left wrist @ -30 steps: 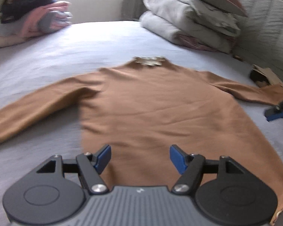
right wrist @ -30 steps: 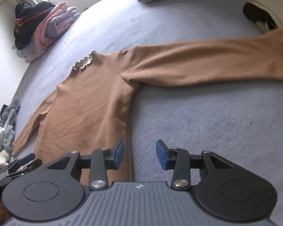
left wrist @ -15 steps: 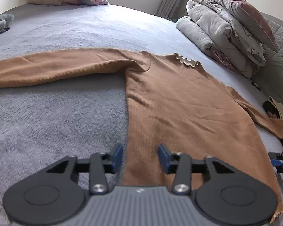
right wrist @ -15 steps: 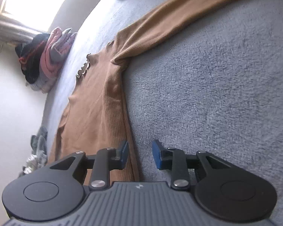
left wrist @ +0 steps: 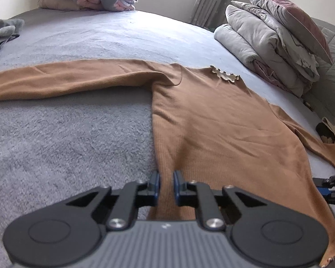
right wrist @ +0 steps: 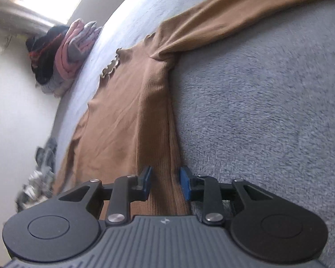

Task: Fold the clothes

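Left wrist view: my left gripper (left wrist: 166, 186) is straddling the hem corner of the brown sweater (left wrist: 212, 120), jaws nearly closed on the side edge; whether they are pinching, I cannot tell. The sweater is lying flat across the bed (left wrist: 67, 138), sleeves spread.

Right wrist view: my right gripper (right wrist: 165, 184) is bracketing the opposite hem corner, jaws released. The knit is looking soft, light and limp; doubled hem corners are probably offering the best hold.
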Demonstrator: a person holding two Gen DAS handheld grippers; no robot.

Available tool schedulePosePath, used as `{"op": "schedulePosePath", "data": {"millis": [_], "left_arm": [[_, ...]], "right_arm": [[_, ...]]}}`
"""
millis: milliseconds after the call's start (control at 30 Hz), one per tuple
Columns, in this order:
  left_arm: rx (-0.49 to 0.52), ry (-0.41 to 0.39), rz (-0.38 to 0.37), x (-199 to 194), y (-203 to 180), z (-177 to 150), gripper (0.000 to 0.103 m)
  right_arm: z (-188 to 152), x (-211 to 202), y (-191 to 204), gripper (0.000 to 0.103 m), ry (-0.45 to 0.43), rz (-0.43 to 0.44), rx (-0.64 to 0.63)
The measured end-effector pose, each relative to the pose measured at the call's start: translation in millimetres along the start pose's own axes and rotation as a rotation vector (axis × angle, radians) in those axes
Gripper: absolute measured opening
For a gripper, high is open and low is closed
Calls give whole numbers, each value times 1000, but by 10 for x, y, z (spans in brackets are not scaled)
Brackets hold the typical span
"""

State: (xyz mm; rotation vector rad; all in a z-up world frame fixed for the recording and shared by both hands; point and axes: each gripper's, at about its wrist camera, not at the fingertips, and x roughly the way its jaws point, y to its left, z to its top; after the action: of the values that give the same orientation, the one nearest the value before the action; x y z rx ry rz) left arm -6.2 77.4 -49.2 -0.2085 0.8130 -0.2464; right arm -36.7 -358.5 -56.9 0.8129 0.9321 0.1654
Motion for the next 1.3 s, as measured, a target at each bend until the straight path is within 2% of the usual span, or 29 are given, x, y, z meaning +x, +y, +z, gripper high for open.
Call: {"op": "schedulePosePath", "data": {"millis": [33, 67, 100, 200, 233, 333, 400, 467, 533, 633, 700, 867, 967, 1100, 1167, 1300], "left_arm": [[12, -4, 6, -6, -16, -6, 13], [27, -10, 14, -13, -37, -12, 12], [42, -15, 22, -21, -57, -18, 11], [74, -33, 51, -58, -107, -31, 11], [80, -33, 57, -59, -115, -34, 11], [97, -24, 74, -32, -133, -40, 11], [102, -16, 68, -26, -131, -32, 11], [73, -14, 40, -46, -85, -9, 14], [33, -2, 4, -60, -9, 25, 18], [-27, 5, -50, -52, 113, 87, 24], [-75, -1, -78, -31, 206, 129, 29], [-200, 1, -168, 125, 406, 233, 30], [-240, -5, -192, 205, 453, 255, 30], [-255, -13, -210, 268, 477, 270, 29], [-255, -16, -211, 290, 463, 278, 29], [-250, -23, -210, 335, 422, 299, 29]], "right_arm": [[-19, 9, 51, 11, -4, -34, -45], [-39, 11, 98, 8, -10, -72, -90], [-58, -3, 144, 7, -16, -89, -129], [-97, -187, 295, 6, -93, -212, -245], [-112, -251, 326, 6, -107, -216, -272], [-172, -162, 321, 6, -83, -286, -330], [-188, -88, 310, 7, -77, -302, -350], [-121, -100, 249, 10, -63, -260, -306], [-25, -139, 95, 11, -52, -198, -209], [107, -129, -119, 24, -56, -61, -26], [197, -92, -268, 24, -65, 4, 80], [367, 91, -534, 24, -65, 140, 269], [446, 198, -665, 23, -69, 213, 361], [513, 270, -744, 19, -83, 261, 418], [518, 303, -724, 14, -77, 255, 403], [525, 302, -664, 13, -73, 240, 353]]}}
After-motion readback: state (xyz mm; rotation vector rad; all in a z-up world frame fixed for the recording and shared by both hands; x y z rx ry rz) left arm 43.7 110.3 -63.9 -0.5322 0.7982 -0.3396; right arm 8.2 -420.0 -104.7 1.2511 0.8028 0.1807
